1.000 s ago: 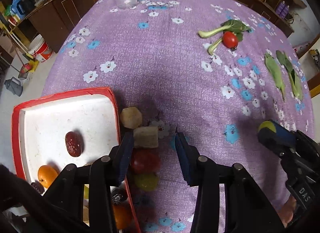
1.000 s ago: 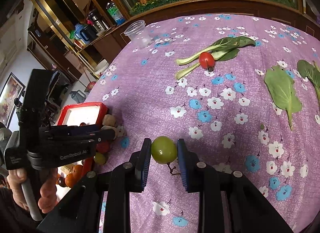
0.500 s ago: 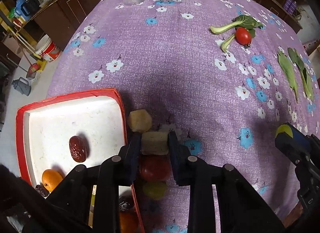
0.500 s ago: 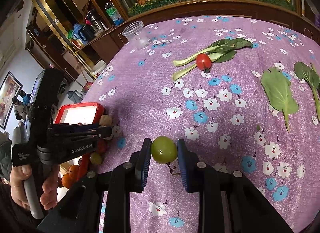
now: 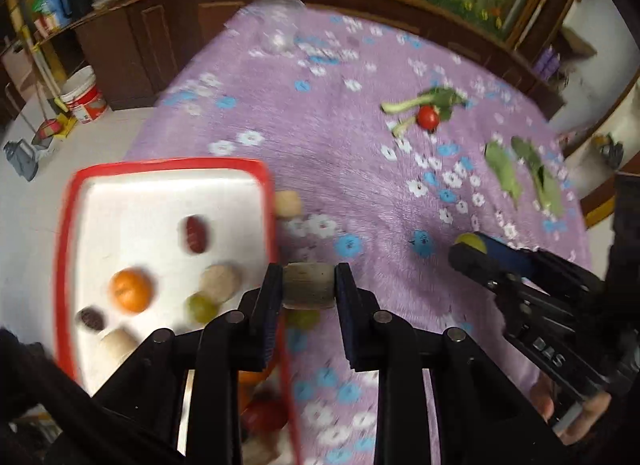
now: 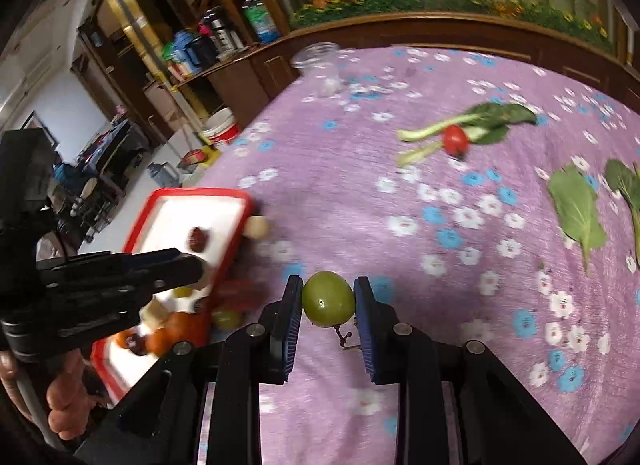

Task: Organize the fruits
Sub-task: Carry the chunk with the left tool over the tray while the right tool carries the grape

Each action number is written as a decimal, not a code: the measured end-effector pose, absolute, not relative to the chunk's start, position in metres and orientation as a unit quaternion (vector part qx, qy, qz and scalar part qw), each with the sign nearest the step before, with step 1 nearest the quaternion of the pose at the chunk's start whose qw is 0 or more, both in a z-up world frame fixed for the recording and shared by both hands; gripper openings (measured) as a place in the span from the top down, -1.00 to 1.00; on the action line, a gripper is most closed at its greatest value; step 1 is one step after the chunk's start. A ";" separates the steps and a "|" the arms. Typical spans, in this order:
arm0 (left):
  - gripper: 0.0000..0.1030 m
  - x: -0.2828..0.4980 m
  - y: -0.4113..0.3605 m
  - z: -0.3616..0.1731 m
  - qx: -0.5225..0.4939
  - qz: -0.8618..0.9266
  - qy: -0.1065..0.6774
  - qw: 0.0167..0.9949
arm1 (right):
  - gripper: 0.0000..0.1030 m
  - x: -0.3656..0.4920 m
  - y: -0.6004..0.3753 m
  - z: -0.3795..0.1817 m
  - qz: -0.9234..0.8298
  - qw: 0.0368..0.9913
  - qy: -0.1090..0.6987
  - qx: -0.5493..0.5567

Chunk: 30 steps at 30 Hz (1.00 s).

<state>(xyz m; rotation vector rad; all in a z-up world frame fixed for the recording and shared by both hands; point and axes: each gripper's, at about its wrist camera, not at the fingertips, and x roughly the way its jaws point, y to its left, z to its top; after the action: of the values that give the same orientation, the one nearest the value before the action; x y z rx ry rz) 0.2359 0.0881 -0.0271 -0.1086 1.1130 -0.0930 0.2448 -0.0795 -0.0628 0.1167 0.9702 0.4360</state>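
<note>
My left gripper (image 5: 308, 291) clamps pale fruit chunk (image 5: 309, 290), lifted at red-rimmed tray (image 5: 168, 163) edge, bound for fruit already there. My right gripper (image 6: 328, 301) pinches green grape (image 6: 328, 298) above purple surface (image 6: 400, 185), kept clear of tray, apparently waiting its turn. Loose fruit beside rim.

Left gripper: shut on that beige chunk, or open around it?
Shut on it. In the left wrist view both pads of the left gripper press the sides of the beige chunk, held by the red tray edge.
</note>
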 end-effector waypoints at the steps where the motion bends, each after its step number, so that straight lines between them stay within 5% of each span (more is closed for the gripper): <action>1: 0.55 0.230 0.097 -0.021 -0.058 -0.044 0.523 0.849 | 0.49 0.240 -0.069 -0.057 0.218 0.859 0.460 0.054; 30: 0.55 0.198 0.191 -0.014 -0.134 -0.033 0.496 0.857 | 0.49 0.233 0.029 -0.039 0.281 0.839 0.465 0.022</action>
<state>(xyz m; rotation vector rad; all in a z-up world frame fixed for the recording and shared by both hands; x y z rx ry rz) 0.1981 0.1909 -0.0144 -0.2825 1.0428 -0.0699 0.2328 0.0288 -0.0386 0.0468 0.9843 0.5937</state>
